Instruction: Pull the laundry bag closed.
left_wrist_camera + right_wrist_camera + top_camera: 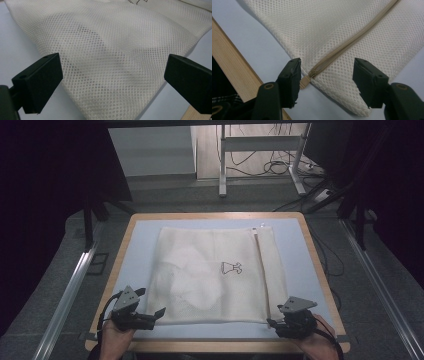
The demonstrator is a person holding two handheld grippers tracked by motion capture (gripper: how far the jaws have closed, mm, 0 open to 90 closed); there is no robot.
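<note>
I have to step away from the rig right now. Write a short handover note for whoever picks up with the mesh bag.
Left gripper: open, jaws wide over the near left corner of the mesh laundry bag, not gripping.
Right gripper: half closed, jaws either side of the zipper pull at the near right corner, pads not yet pressing.
Bag: flat on the table, something pale inside, zipper running along its right side, closed as far as it can be seen.
Done: both grippers are placed.
Left: probably grip the pull and unzip.

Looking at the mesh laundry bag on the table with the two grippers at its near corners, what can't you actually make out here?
- Contents of the mesh bag: a pale shape under the netting, high view.
- Small printed figure: too small to read, high view.
- Zipper pull: partly behind a finger of the right gripper, right gripper view.
</note>
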